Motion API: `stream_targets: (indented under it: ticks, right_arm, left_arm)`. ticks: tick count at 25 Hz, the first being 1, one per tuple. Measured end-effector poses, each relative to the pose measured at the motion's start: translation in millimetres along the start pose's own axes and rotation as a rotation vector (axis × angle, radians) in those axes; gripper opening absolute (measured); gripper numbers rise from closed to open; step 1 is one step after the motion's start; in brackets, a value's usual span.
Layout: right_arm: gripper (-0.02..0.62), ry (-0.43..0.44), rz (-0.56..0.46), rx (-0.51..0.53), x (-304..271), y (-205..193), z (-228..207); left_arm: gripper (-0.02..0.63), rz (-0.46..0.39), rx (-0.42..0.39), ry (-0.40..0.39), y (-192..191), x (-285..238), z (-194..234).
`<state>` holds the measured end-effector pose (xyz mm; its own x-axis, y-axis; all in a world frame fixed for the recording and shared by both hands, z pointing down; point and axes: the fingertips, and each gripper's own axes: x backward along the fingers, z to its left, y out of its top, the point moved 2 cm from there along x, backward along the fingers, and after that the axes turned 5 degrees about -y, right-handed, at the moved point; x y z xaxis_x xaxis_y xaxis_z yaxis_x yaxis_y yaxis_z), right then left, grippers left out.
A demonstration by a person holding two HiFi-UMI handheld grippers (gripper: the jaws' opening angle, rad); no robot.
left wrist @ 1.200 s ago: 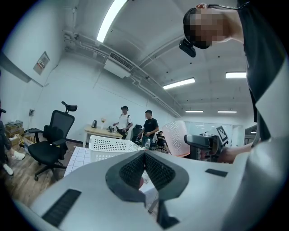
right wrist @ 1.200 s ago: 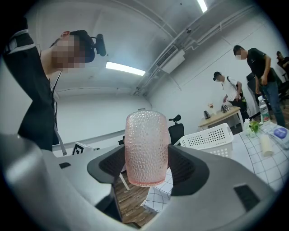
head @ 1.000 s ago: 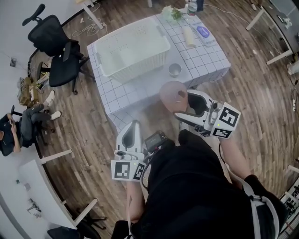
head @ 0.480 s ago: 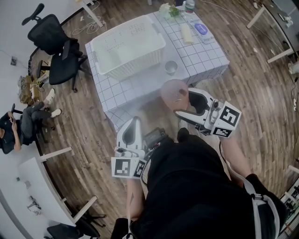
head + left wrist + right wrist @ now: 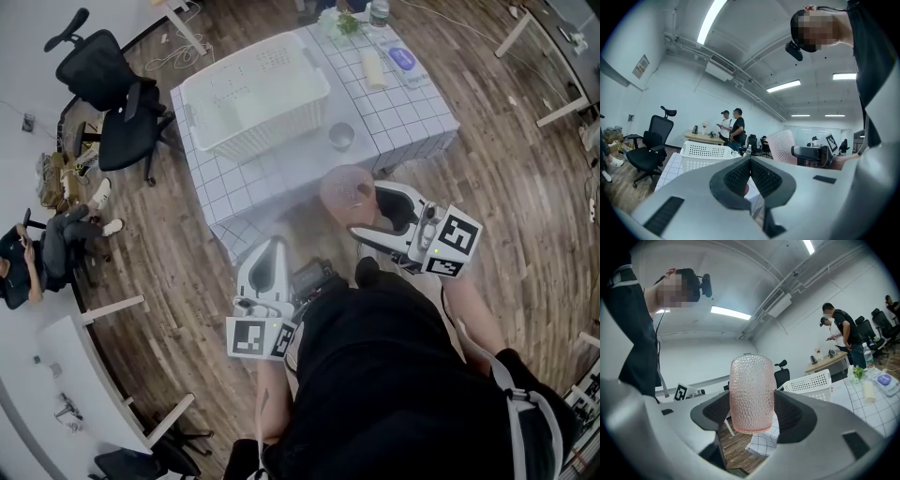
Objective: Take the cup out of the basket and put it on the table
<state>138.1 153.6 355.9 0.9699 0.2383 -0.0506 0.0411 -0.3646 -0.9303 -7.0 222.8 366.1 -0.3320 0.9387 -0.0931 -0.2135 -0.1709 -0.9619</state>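
Cup (image 5: pixel 751 394), pink and dimpled, sat clamped upright in your right gripper (image 5: pixel 752 417), outside the basket (image 5: pixel 253 94), near the table (image 5: pixel 281 178) edge; your left gripper (image 5: pixel 750 176) was closed, empty.

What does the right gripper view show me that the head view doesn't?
Only the right gripper view: the jaws pressed against both sides of the pink cup, and two people standing in the background. Only the head view: a small metal cup on the table beside the white basket. Both: pink cup, basket and table.
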Motion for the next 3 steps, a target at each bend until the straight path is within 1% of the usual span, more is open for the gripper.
stream_targets:
  ticks: [3]
  right_arm:
    - [0.295, 0.001, 0.000, 0.010, -1.9, 1.0, -3.1]
  left_arm:
    - [0.009, -0.008, -0.006, 0.000, 0.3, -1.9, 1.4]
